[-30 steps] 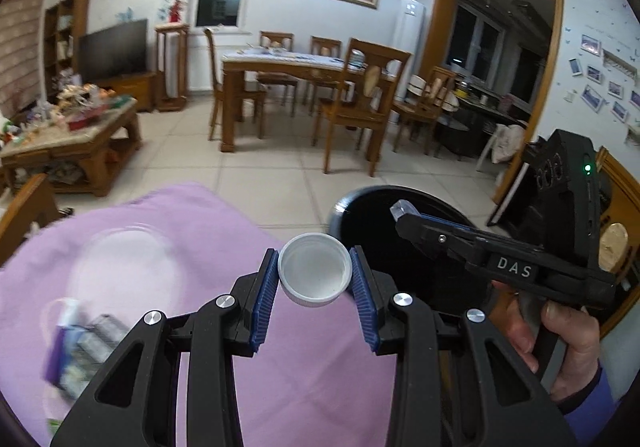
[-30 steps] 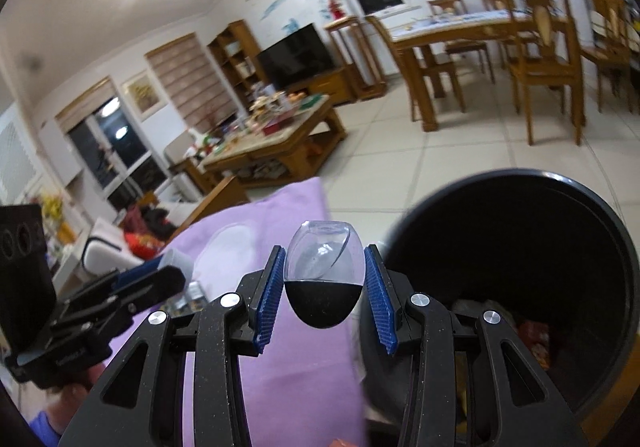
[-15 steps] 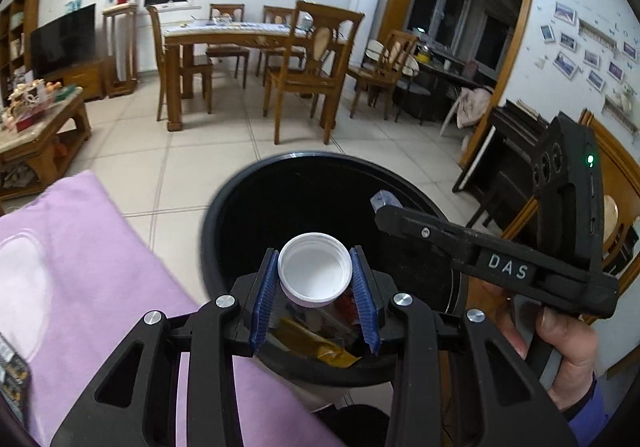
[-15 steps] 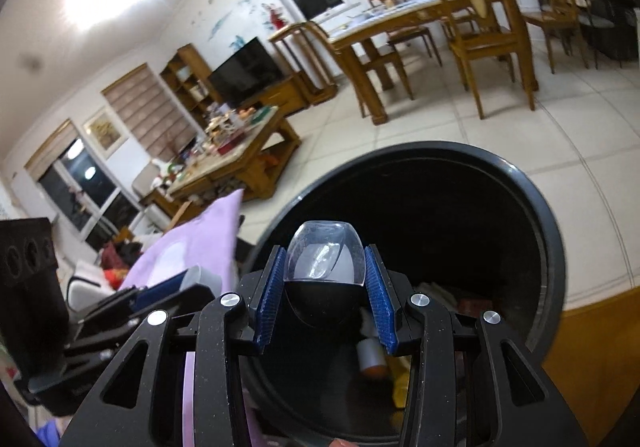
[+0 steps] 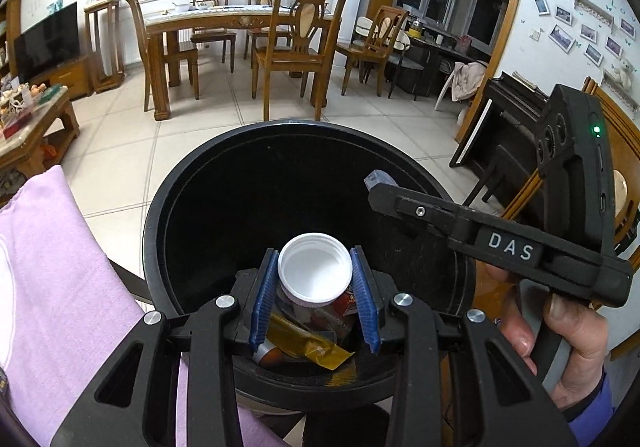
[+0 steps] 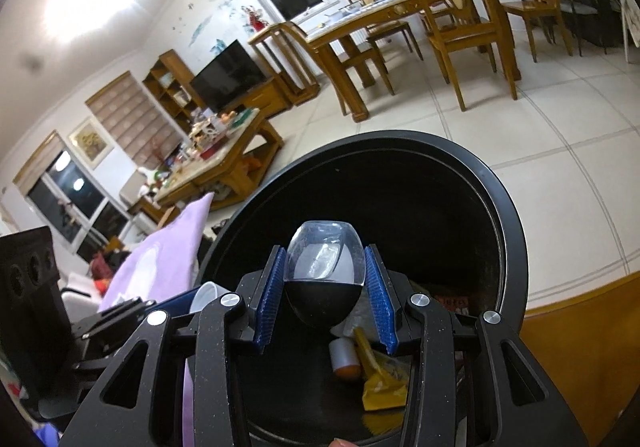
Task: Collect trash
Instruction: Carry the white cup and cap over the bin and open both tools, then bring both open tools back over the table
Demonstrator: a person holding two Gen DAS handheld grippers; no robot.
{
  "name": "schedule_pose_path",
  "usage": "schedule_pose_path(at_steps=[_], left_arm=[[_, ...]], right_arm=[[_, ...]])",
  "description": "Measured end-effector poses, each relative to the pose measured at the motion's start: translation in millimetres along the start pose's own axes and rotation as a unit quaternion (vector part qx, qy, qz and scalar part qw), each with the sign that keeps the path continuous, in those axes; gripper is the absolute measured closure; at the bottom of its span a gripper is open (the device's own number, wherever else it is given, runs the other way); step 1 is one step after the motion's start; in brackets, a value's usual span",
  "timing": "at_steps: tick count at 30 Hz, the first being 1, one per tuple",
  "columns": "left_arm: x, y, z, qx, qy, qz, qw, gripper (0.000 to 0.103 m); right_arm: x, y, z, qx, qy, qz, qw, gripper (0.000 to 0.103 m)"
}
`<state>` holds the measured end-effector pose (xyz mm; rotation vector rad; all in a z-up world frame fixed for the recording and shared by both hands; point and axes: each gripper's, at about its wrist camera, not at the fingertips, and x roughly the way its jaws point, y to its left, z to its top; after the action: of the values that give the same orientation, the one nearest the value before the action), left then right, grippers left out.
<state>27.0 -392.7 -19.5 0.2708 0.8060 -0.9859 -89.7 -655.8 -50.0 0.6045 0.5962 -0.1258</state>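
Note:
My left gripper (image 5: 315, 274) is shut on a white round plastic cap (image 5: 315, 272) and holds it over the open black trash bin (image 5: 192, 183). My right gripper (image 6: 325, 279) is shut on a clear plastic cup (image 6: 325, 259), squeezed between the blue pads, also above the bin (image 6: 508, 215). In the left wrist view the right gripper (image 5: 378, 183) reaches in from the right over the bin's rim. Inside the bin lie a yellow wrapper (image 6: 380, 379) and a small bottle (image 6: 344, 357).
A purple cloth (image 5: 44, 287) covers the surface to the left of the bin. Beyond are tiled floor, a wooden dining table with chairs (image 5: 298, 47), a cluttered coffee table (image 6: 224, 151) and a TV. A wooden edge (image 6: 580, 327) lies right of the bin.
Both grippers have moved from above the purple cloth to above the bin's opening, each still holding its item. The bin now fills the middle of both views.

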Motion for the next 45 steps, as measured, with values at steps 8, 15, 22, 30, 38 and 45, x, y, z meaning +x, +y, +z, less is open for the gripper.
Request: schedule_pose_path(at_steps=[8, 15, 22, 30, 38, 45], left_arm=[[-1.7, -0.1, 1.9, 0.001, 0.002, -0.002, 1.0, 0.064], [-17.6, -3.5, -0.2, 0.013, -0.013, -0.001, 0.9998, 0.042], [-59.3, 17.3, -11.7, -0.008, -0.029, -0.001, 0.9995, 0.042], [-136.5, 104.5, -60.6, -0.081, -0.049, 0.059, 0.9938, 0.042], [-205.0, 225.6, -112.7, -0.183, -0.059, 0.139, 0.9715, 0.043], [-210.5, 293.7, -133.9, -0.205, -0.015, 0.168, 0.9643, 0.051]], right_arm=[[3.5, 9.5, -2.5, 0.002, -0.004, -0.003, 1.0, 0.049], [1.6, 15.4, -5.9, -0.001, -0.009, -0.006, 1.0, 0.043], [6.8, 55.4, -9.1, -0.027, -0.001, 0.002, 1.0, 0.043], [39.2, 145.6, -23.6, -0.092, 0.034, 0.035, 0.995, 0.043], [93.0, 266.5, -67.1, -0.191, 0.114, 0.088, 0.971, 0.034], [158.8, 329.2, -119.9, -0.154, 0.254, 0.163, 0.941, 0.038]])
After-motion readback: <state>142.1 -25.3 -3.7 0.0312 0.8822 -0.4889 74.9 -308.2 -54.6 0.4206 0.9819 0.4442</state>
